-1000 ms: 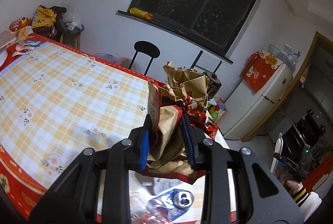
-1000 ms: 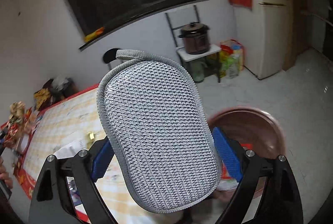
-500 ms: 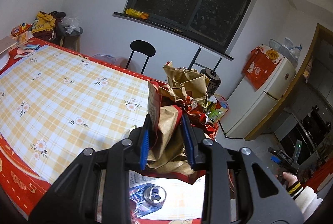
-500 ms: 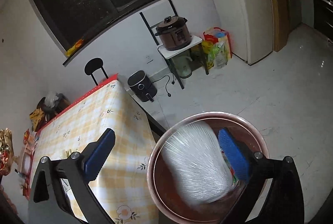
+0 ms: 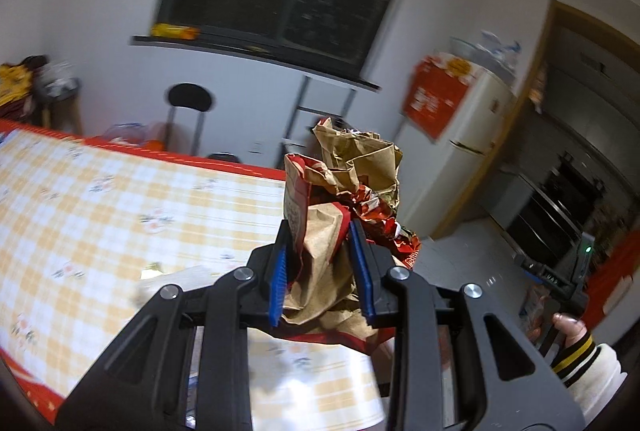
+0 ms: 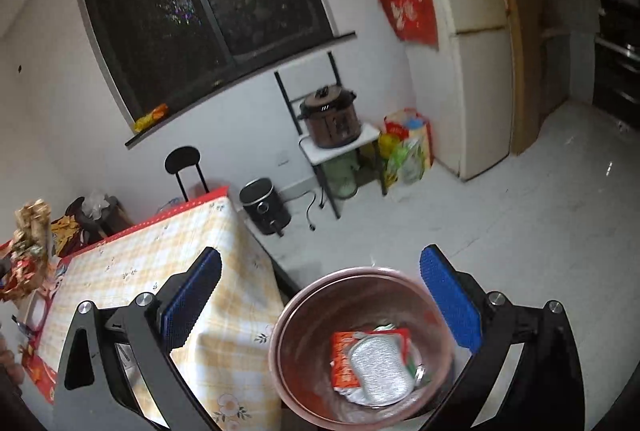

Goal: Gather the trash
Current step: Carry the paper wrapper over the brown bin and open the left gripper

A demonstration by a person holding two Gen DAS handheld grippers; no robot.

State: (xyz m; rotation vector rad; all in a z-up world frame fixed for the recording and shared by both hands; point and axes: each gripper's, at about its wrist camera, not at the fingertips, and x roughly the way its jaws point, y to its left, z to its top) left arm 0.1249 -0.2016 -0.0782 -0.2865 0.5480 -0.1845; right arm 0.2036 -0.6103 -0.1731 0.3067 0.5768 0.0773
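Two grippers, one loaded

Left gripper [image 5: 322, 267], low centre, clamps crumpled paper bags [image 5: 340, 215]. Right gripper [image 6: 320, 305] has just opened and stands empty above the bin [image 6: 292, 315], where the silver pouch [image 6: 378, 371] lies. Beyond, upper right, the fridge [image 6: 476, 71].

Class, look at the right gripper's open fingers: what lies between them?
In the right wrist view, the right gripper is open above the round bin, which holds a silver pad on a red wrapper.

In the right wrist view the bin [image 6: 362, 347] stands on the floor just beside the table [image 6: 208, 271], at its 3 o'clock. A pad [image 6: 380, 371] lies in the bin on a packet [image 6: 344, 359]. The cooker [image 6: 332, 119] sits on a rack at 12 o'clock, the fridge [image 6: 476, 71] at 2.
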